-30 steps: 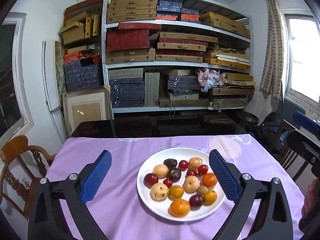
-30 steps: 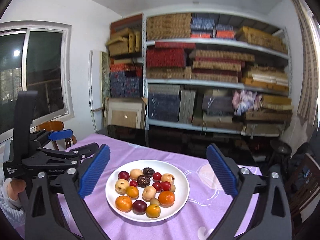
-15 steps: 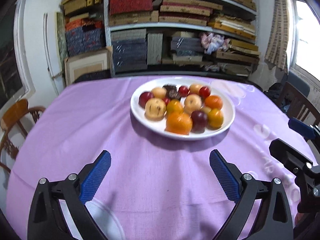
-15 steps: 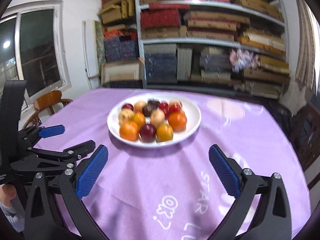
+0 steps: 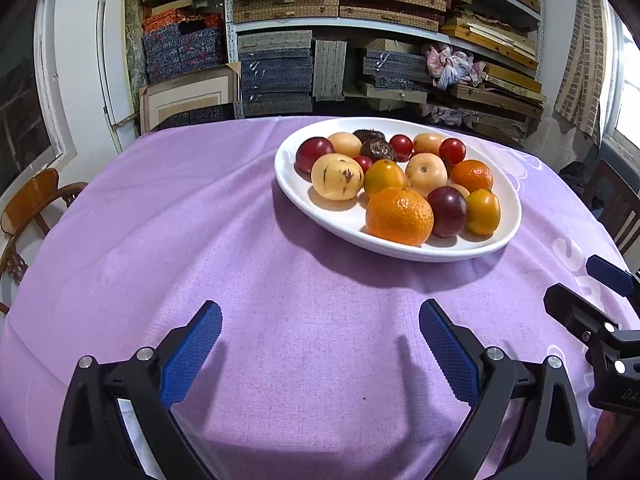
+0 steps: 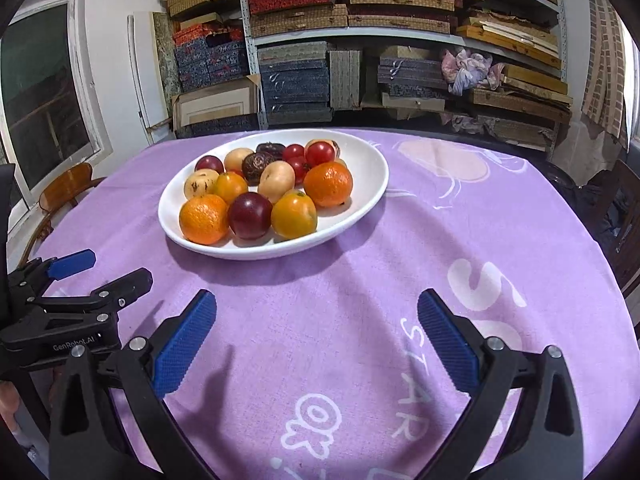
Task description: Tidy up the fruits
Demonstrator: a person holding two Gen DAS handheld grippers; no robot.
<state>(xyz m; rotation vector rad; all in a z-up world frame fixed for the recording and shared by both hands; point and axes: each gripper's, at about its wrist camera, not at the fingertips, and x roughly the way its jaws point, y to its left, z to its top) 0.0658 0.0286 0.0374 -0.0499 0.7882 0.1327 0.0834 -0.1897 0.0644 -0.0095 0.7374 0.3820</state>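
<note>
— Purple cloth [image 5: 208, 240] covers our whole table, with shelves of stacked boxes [image 6: 296, 80] behind; where do we stand?

— Our left gripper [image 5: 320, 344] hovers low over bare cloth with its blue pads spread wide and nothing between them. Our right gripper [image 6: 316, 340] is the same: jaws apart, empty, just short of the plate.

— And the fruit?

— All of it sits heaped on the white plate [image 5: 508, 232], beyond both grippers. Nearest our left is the big orange [image 5: 399, 216], touching a dark plum [image 5: 447, 211]; nearest our right is a yellow-orange fruit [image 6: 294, 215] beside that same plum [image 6: 250, 215].

— So how do we pick well?

— We judge we should start at the near rim, where fruit is least crowded. We come in with the pads straddling one piece across its widest part and close gently, since round fruit may roll and nudge its neighbours. The small cherry tomatoes [image 6: 320, 153] at the back we leave until the front is cleared
</note>
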